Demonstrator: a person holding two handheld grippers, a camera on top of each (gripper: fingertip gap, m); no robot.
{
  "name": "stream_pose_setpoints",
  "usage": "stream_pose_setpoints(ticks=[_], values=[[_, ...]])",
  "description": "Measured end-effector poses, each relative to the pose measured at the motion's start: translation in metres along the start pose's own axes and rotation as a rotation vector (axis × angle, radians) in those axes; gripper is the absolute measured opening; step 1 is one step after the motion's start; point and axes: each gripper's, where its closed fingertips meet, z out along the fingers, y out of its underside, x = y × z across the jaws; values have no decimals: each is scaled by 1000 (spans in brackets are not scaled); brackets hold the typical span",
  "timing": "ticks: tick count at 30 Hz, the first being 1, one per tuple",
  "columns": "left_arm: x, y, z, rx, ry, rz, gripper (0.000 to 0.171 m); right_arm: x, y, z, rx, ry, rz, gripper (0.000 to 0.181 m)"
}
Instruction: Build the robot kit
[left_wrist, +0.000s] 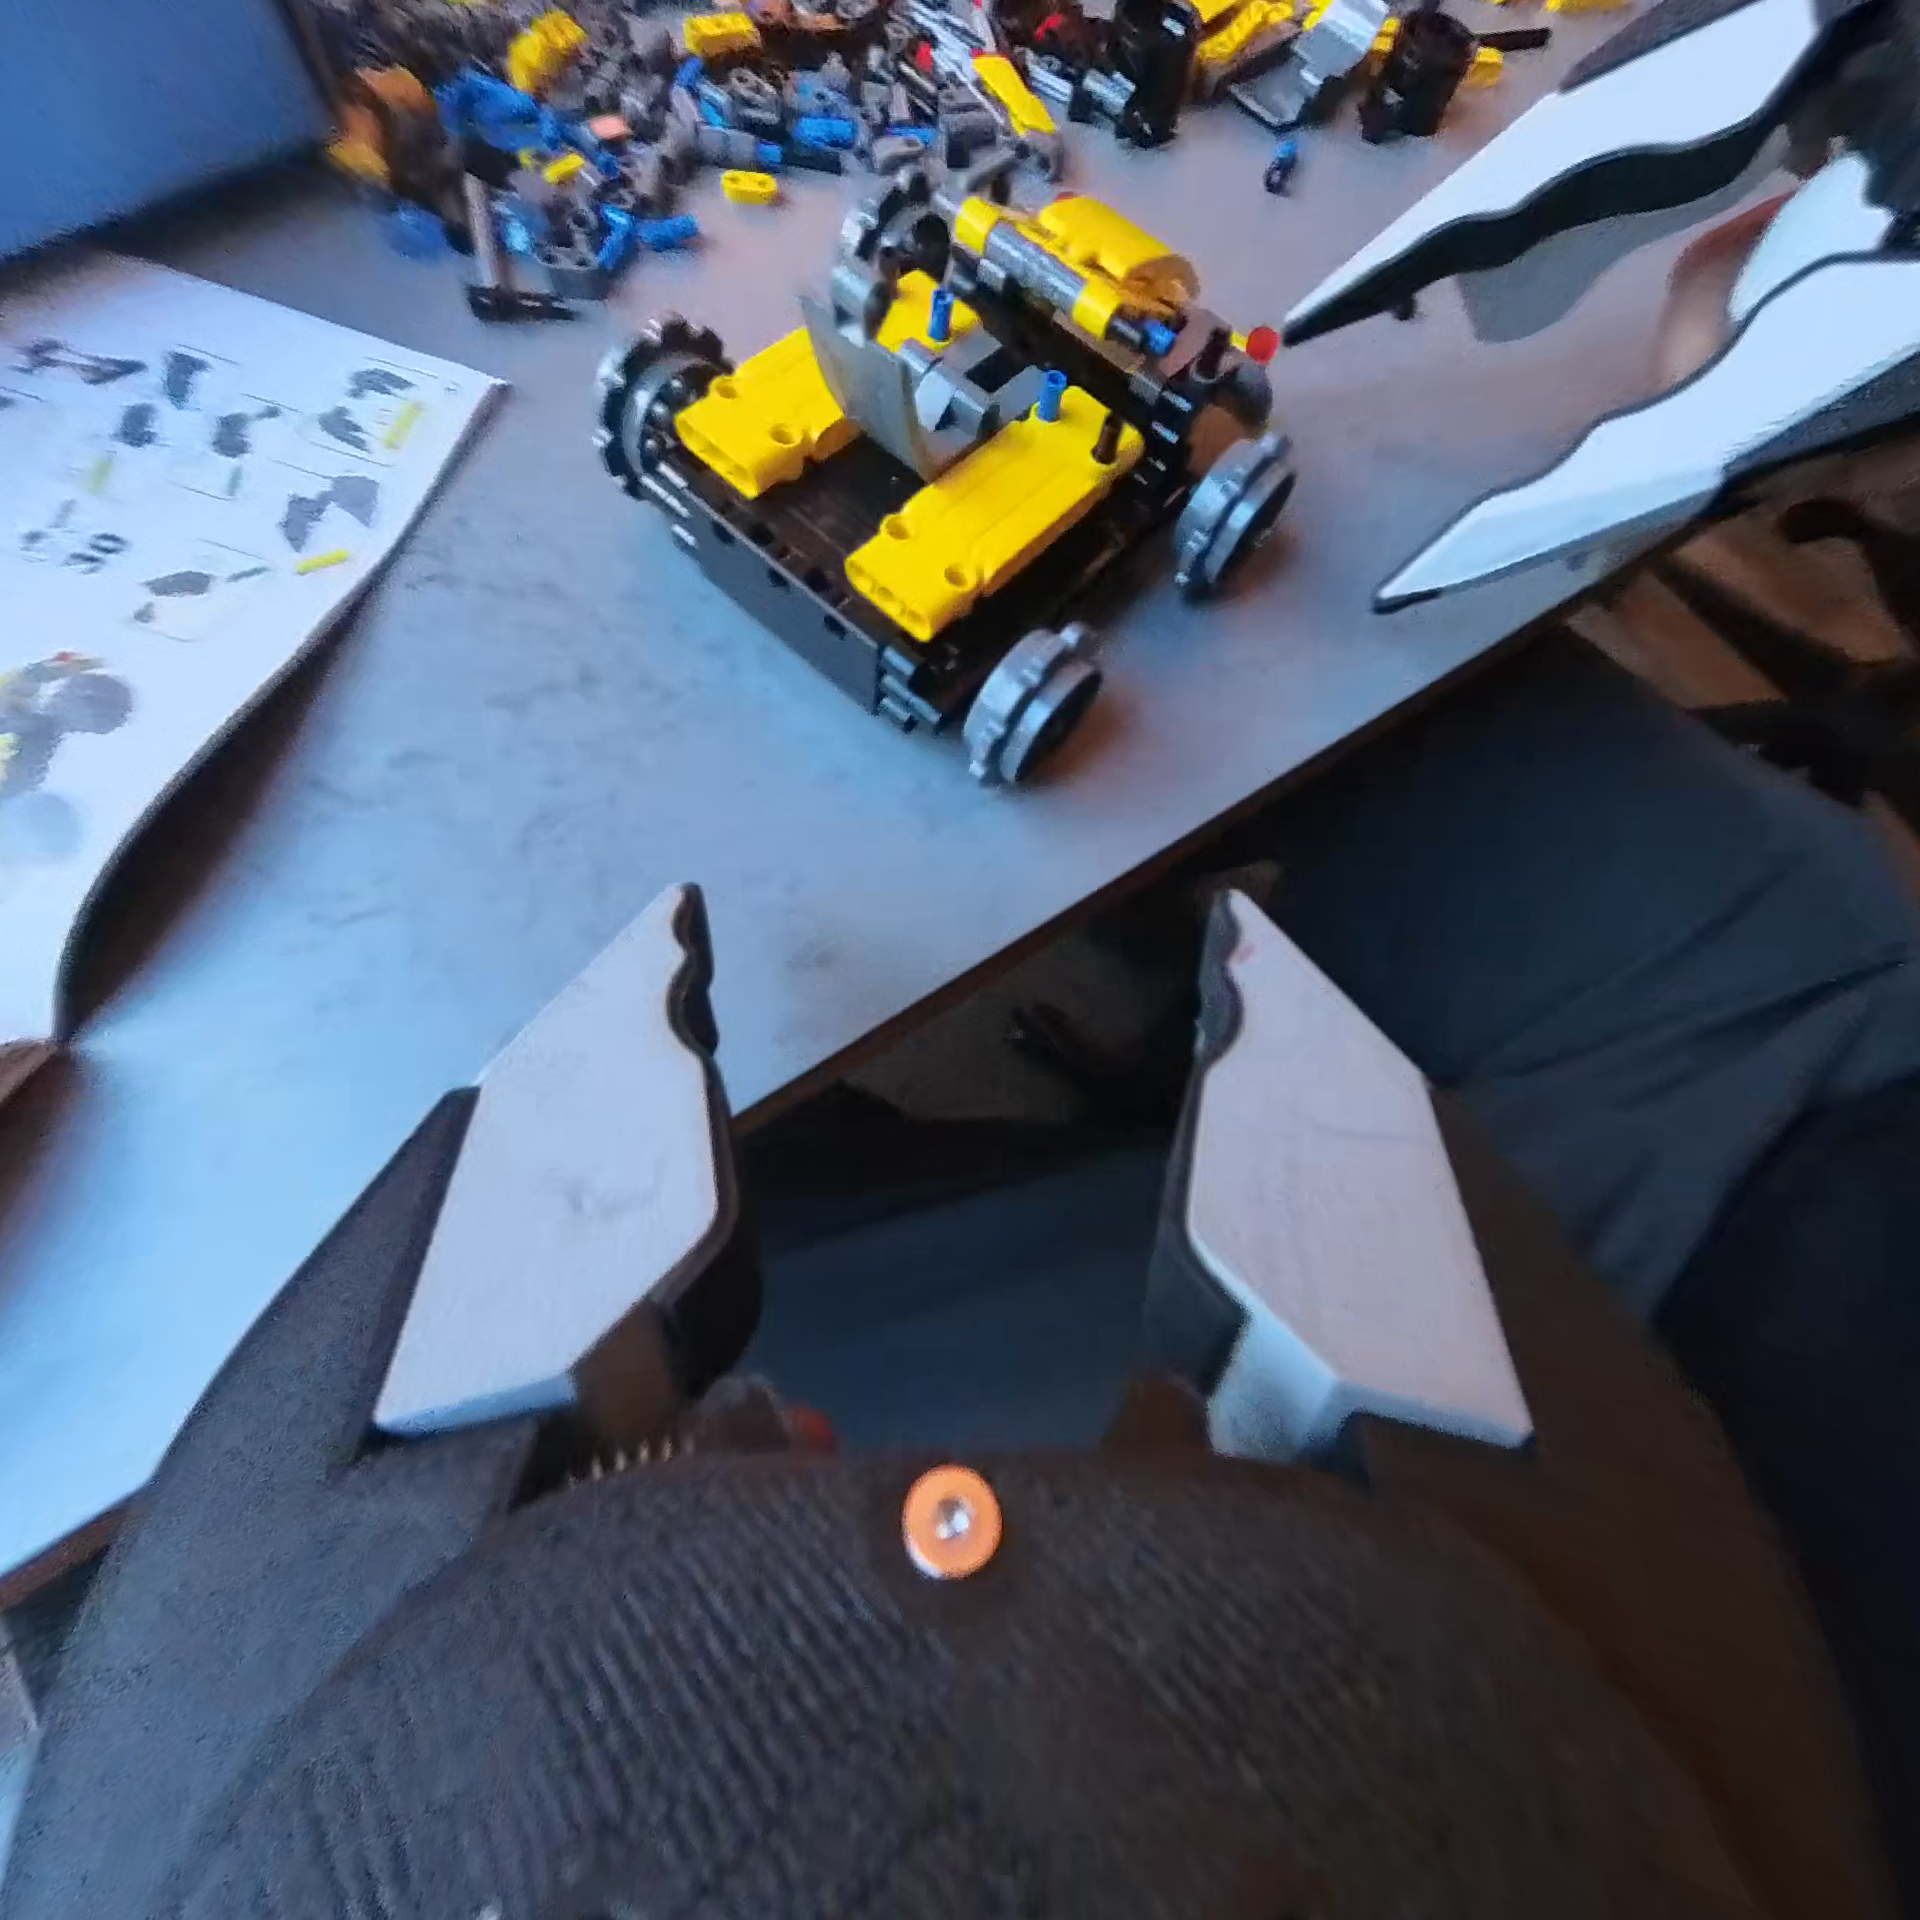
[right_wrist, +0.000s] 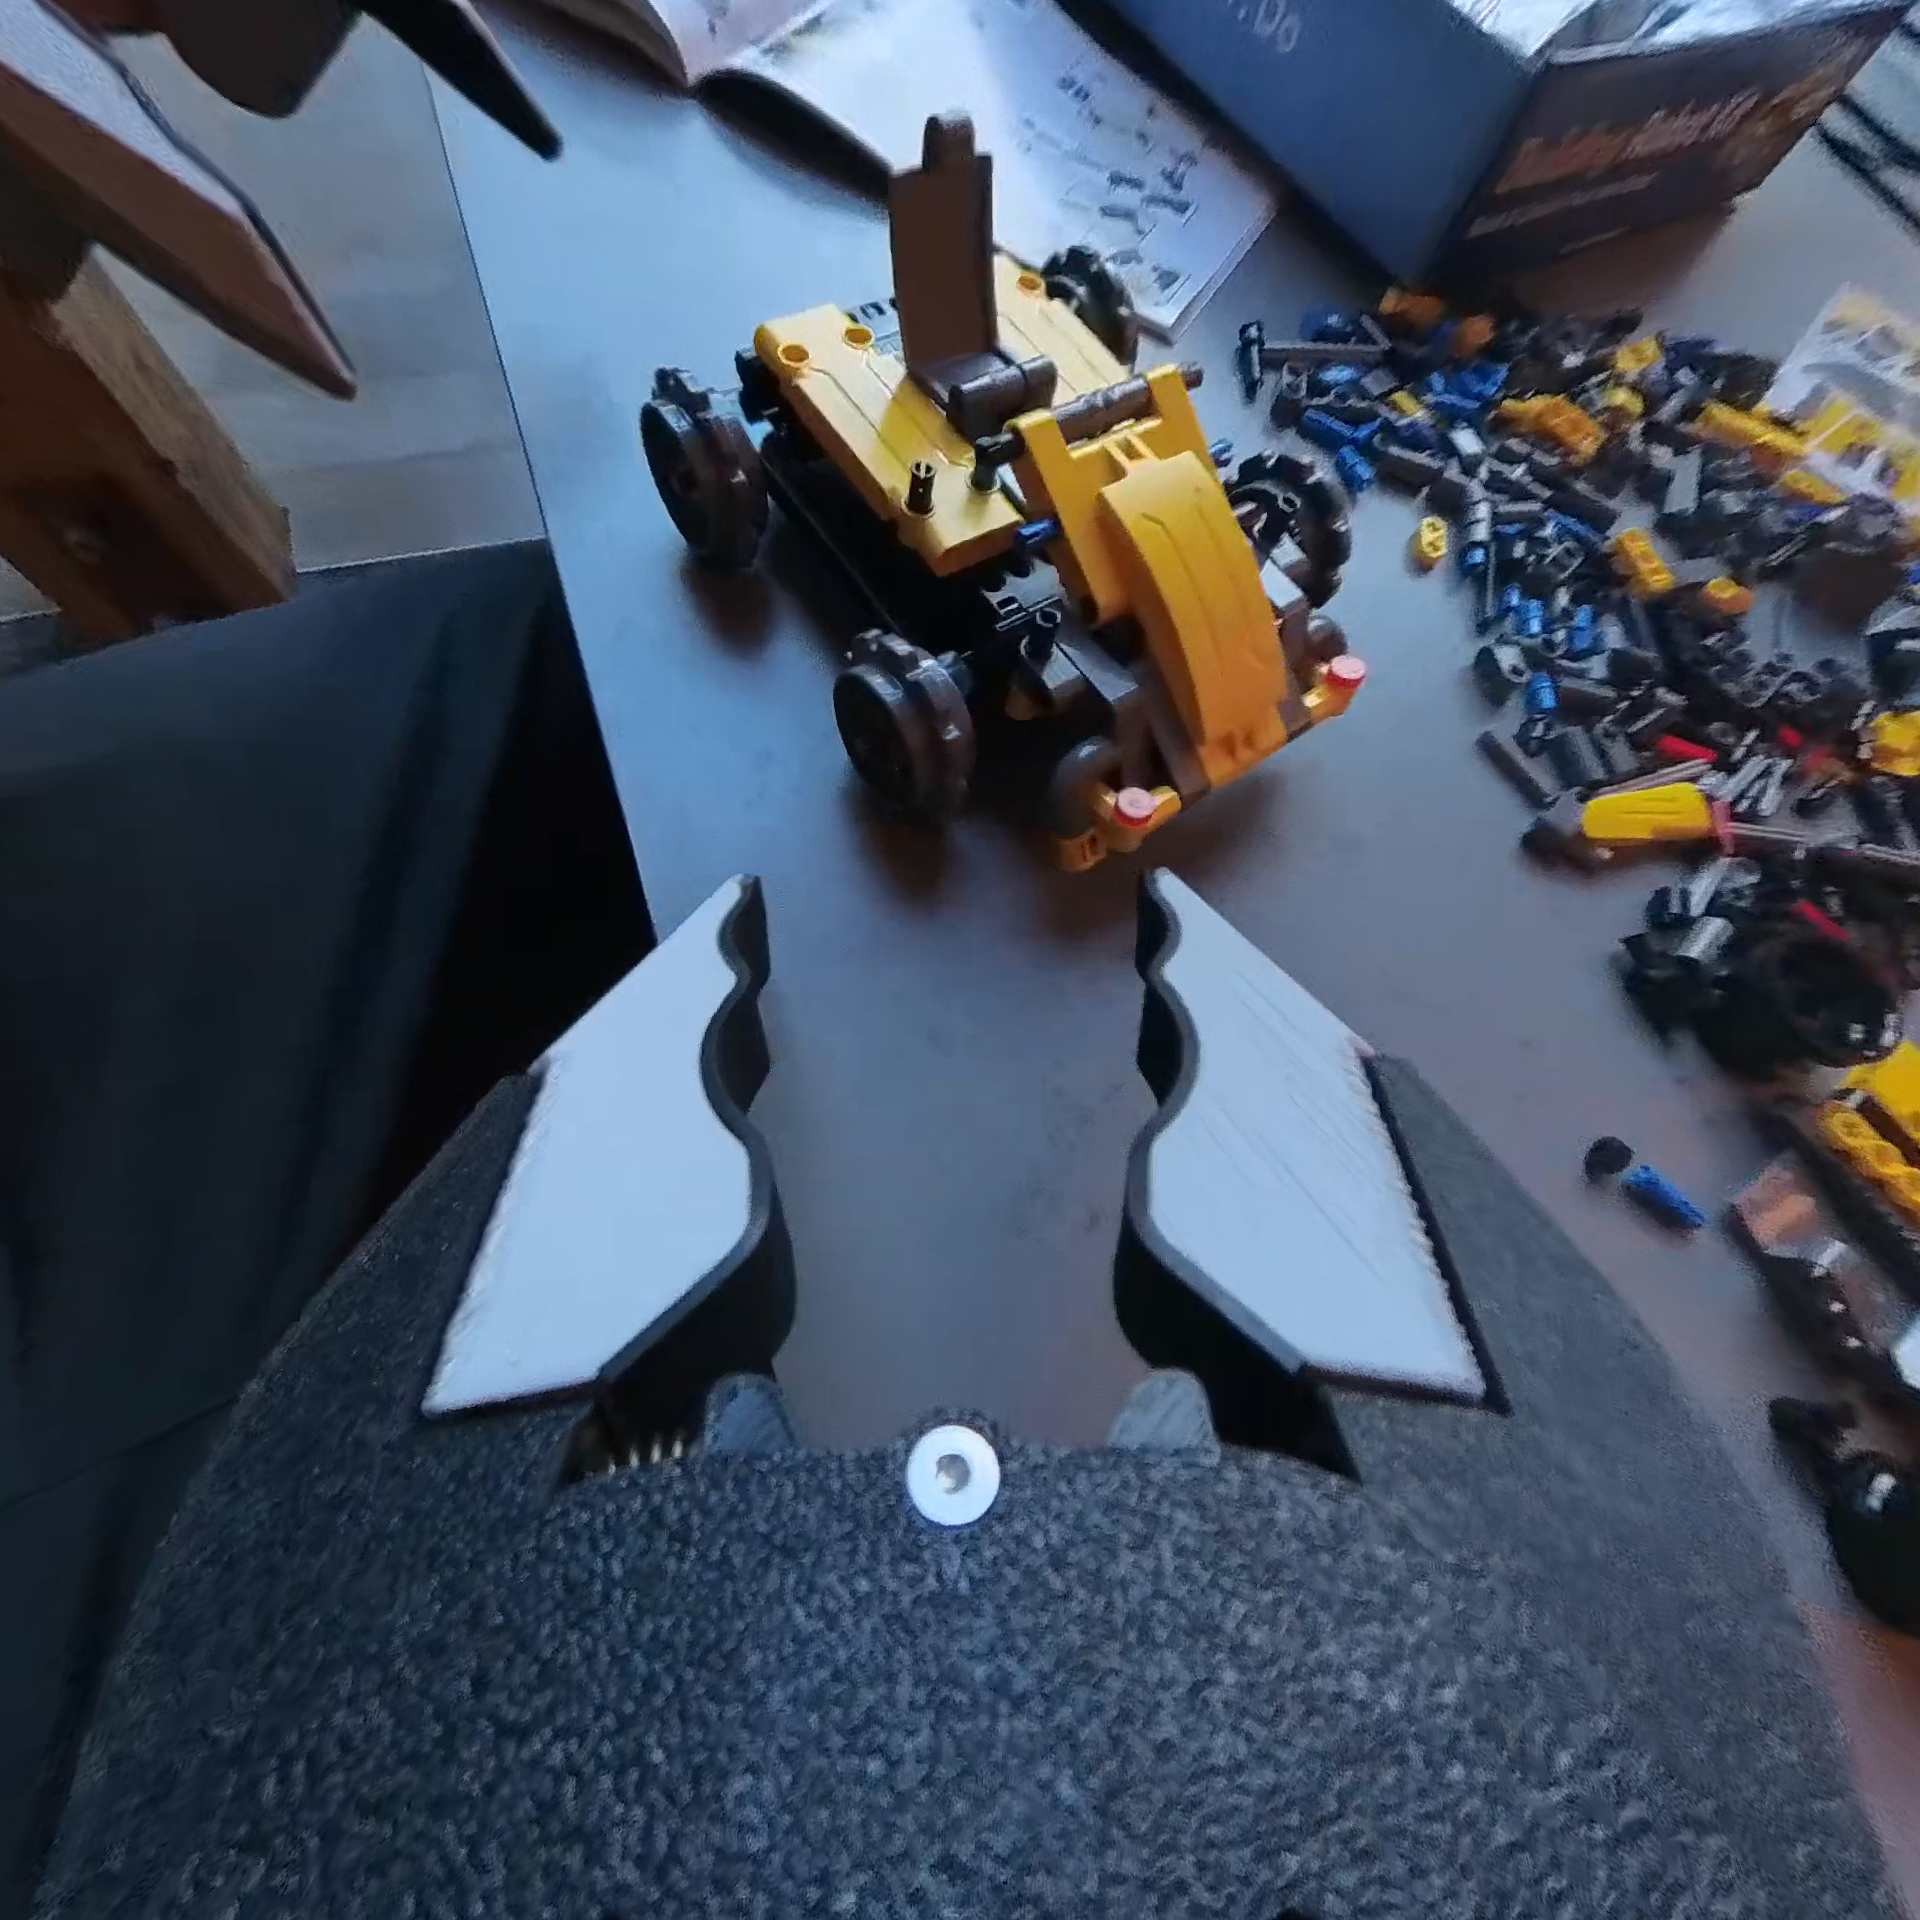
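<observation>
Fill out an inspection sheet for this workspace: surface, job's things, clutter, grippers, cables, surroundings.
Surface: dark grey tabletop, bare in front of the right gripper.
Job's things: half-built yellow and black brick vehicle standing on four wheels, touched by neither gripper.
Clutter: heap of loose blue, yellow and black brick pieces; open white instruction booklet; dark cardboard box.
Grippers: left gripper open, empty, over the table's edge; right gripper open, empty, just short of the vehicle's front.
Cables: nothing seen.
Surroundings: dark cloth beside the table; wooden frame beyond it.
</observation>
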Motion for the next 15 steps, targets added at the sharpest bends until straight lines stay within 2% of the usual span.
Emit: stream_pose_setpoints(ticks=[4,8,10,15], values=[[-8,-8,16,-36,-5,35,92,4,0,11,-38,-34,58,76],[-2,1,37,-125,61,39,87,2,2,24,-101,-62,61,77],[2,-1,43,-120,58,102,78,3,1,29,-116,-63,60,74],[7,-3,51,-154,23,246,78,6,0,34,-130,-49,81,67]])
